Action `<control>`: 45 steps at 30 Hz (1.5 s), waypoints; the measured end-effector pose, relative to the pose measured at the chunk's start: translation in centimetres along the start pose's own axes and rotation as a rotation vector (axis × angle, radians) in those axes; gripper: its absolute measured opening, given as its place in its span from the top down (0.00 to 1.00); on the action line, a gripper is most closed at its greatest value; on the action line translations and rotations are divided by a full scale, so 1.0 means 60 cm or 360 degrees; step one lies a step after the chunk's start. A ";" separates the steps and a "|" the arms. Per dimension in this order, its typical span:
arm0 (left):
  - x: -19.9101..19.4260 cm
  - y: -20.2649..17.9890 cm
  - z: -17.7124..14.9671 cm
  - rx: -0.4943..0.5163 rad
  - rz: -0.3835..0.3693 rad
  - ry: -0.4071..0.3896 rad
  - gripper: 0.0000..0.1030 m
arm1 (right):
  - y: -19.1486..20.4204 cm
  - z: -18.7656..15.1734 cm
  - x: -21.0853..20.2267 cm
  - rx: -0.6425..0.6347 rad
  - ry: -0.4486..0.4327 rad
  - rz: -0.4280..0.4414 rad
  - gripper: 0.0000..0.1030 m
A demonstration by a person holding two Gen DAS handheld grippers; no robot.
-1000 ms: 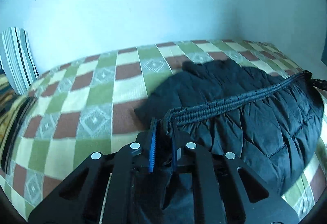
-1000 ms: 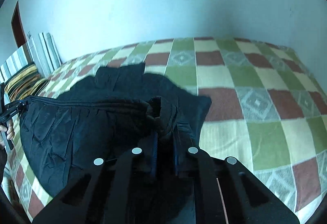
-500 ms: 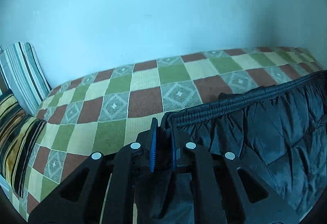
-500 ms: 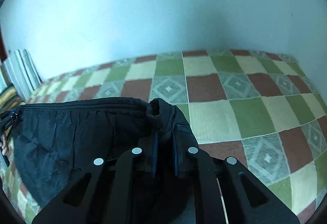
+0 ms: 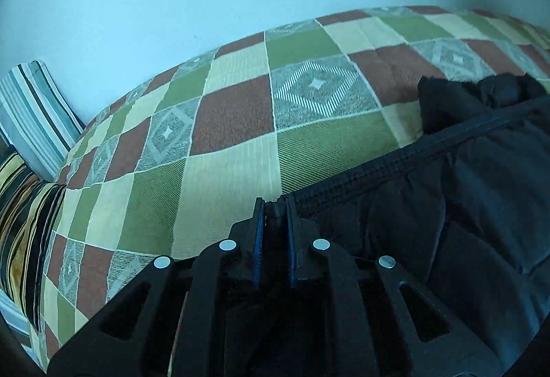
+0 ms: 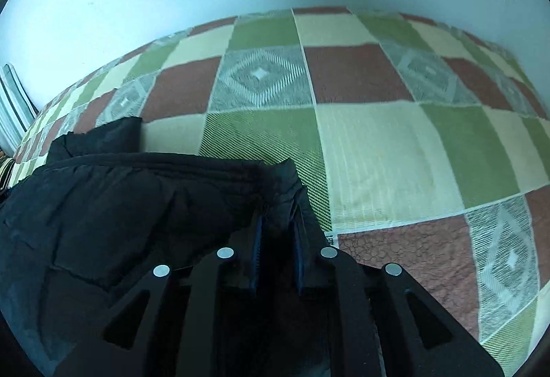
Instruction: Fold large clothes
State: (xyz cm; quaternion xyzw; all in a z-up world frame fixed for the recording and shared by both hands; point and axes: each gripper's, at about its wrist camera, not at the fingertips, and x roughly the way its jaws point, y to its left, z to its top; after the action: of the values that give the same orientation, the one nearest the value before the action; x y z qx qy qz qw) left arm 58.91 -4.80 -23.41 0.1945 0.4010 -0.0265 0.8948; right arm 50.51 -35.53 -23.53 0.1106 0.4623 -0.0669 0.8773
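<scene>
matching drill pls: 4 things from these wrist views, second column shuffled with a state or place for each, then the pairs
1. left gripper
2. black padded jacket
3. striped pillow
4. checked bedspread

A. against the wall at the far left
B. spread under everything
C. hem pulled between both grippers
D. shut on the jacket's ribbed edge

Pairs: 1-D, 2-C, 3-A, 4-B. The right gripper is shut on the jacket too.

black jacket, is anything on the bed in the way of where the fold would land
Nothing visible is. The left gripper and right gripper each clamp the black jacket, and the checkered bedspread beyond it lies bare up to the wall. The striped pillows sit off at the far left end.
</scene>
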 end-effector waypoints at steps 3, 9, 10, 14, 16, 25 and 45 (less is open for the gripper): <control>0.016 -0.007 -0.004 0.0003 0.0014 0.0018 0.89 | -0.004 -0.004 0.007 0.0012 -0.0006 -0.0001 0.82; 0.035 -0.013 -0.013 -0.0026 0.0053 0.0007 0.88 | -0.009 -0.011 0.013 0.0044 -0.0044 0.0008 0.80; 0.036 -0.015 -0.014 -0.0023 0.0065 0.0002 0.88 | -0.009 -0.010 0.014 0.0048 -0.0049 0.0007 0.80; 0.036 -0.018 -0.011 0.0002 0.0085 0.0005 0.87 | -0.008 -0.010 0.013 0.0048 -0.0065 -0.0005 0.79; 0.031 -0.016 -0.009 0.0003 0.0086 0.0004 0.85 | -0.007 -0.008 0.009 0.0049 -0.0069 -0.0016 0.76; -0.091 0.039 0.010 -0.0232 0.0087 -0.0028 0.43 | 0.010 0.003 -0.096 0.0102 -0.0223 -0.0225 0.54; -0.112 -0.175 -0.051 -0.0238 -0.0260 -0.0044 0.28 | 0.229 -0.081 -0.015 -0.0142 -0.0152 -0.0144 0.28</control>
State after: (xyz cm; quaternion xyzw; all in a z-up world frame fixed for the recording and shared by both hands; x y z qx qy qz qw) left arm 50.06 -14.06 -23.80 0.0934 0.4039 -0.0721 0.9072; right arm 49.19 -20.98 -23.64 0.0471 0.4270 -0.0910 0.8985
